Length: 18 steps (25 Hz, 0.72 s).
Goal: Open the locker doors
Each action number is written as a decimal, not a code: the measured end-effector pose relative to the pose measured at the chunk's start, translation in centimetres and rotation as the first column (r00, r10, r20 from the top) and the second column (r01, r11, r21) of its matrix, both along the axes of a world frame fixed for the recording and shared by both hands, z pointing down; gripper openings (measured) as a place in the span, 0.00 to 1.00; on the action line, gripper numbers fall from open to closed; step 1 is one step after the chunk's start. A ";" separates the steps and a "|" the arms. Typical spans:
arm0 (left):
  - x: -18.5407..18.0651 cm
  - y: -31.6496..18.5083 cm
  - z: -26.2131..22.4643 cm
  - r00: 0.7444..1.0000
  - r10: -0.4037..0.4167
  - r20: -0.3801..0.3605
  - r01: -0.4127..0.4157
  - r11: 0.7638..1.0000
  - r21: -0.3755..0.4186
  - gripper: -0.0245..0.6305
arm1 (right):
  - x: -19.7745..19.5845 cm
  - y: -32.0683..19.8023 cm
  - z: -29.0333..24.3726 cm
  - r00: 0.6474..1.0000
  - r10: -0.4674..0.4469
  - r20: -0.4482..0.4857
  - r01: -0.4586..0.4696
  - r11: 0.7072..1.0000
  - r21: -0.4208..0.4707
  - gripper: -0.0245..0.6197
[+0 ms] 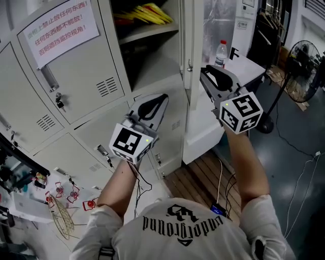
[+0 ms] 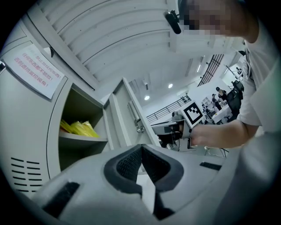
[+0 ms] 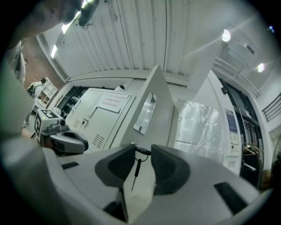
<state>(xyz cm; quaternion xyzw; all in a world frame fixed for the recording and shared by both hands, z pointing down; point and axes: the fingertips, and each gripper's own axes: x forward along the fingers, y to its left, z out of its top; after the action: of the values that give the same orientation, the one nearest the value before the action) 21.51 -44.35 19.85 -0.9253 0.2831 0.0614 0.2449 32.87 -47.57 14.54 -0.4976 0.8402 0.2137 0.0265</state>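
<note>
A bank of grey lockers (image 1: 76, 86) fills the left of the head view. One upper locker stands open, with yellow items (image 1: 144, 12) on its shelf, and its door (image 1: 187, 30) is swung out edge-on. A key (image 1: 189, 66) hangs from that door's lock. My right gripper (image 1: 204, 71) is just right of the door edge. In the right gripper view the key and ring (image 3: 138, 154) hang between its parted jaws, and the pads do not press on them. My left gripper (image 1: 161, 97) is shut and empty, pointing at a closed lower locker door (image 1: 175, 124).
A paper notice (image 1: 61, 25) is stuck on the closed upper-left door. A water bottle (image 1: 221, 53) stands on a white table (image 1: 251, 68) to the right, and a floor fan (image 1: 304, 71) stands beyond it. Wooden slats (image 1: 203, 175) and cables cover the floor; clutter (image 1: 20, 177) sits at the left.
</note>
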 end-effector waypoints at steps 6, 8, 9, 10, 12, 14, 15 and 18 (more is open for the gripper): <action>2.7 0.6 0.0 1.000 0.026 0.015 -0.026 1.000 0.000 0.05 | 5.8 0.0 0.2 0.998 0.056 0.027 -0.056 0.998 -0.029 0.21; 3.1 0.6 0.0 0.999 0.027 0.018 -0.027 1.000 -0.002 0.05 | 7.5 -0.2 0.3 0.997 0.063 0.037 -0.062 0.997 -0.039 0.20; 3.3 0.6 0.0 0.999 0.029 0.017 -0.029 1.000 -0.004 0.05 | 8.2 -0.4 0.4 0.997 0.068 0.042 -0.067 0.997 -0.042 0.19; 3.5 0.6 0.0 0.999 0.031 0.017 -0.031 0.999 -0.006 0.05 | 9.0 -0.6 0.6 0.996 0.079 0.045 -0.077 0.996 -0.044 0.19; 3.8 0.7 0.1 0.999 0.038 0.016 -0.038 0.999 -0.010 0.05 | 10.6 -1.1 0.8 0.992 0.112 0.050 -0.110 0.993 -0.048 0.17; 4.1 0.9 0.3 0.999 0.042 0.018 -0.042 0.999 -0.010 0.05 | 11.9 -1.2 0.8 0.988 0.139 0.064 -0.136 0.989 -0.049 0.17; 4.2 1.0 0.3 0.999 0.043 0.020 -0.043 0.999 -0.010 0.05 | 12.4 -1.2 0.8 0.986 0.152 0.066 -0.148 0.988 -0.050 0.18; 4.2 1.3 0.5 0.999 0.043 0.023 -0.043 0.999 -0.013 0.05 | 13.4 -0.7 1.3 0.981 0.188 0.051 -0.186 0.981 -0.056 0.15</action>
<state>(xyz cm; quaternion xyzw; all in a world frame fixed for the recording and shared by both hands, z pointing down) 25.71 -43.07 20.39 -0.9333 0.2607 0.0542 0.2409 46.32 -48.28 15.88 -0.5807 0.7938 0.1798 0.0173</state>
